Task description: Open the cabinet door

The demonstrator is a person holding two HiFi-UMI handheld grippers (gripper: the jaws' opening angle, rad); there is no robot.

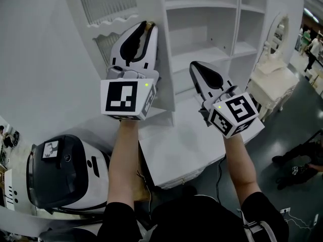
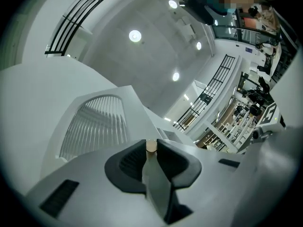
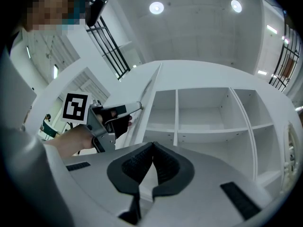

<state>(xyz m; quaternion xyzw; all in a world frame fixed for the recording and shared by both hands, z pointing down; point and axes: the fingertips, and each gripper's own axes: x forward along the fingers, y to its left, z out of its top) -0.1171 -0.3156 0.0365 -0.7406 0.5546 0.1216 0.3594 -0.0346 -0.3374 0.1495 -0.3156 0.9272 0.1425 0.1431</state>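
Plainly, left gripper view: knob (image 2: pixel 151 147) between jaws of left tool (image 2: pixel 151 142).

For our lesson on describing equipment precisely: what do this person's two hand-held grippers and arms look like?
The left hand-held gripper and right hand-held gripper have smooth white tapering shells with black ribbed pads inside. Each carries a white cube printed with black square markers and a small green light. The person wears black short sleeves; forearms are bare.
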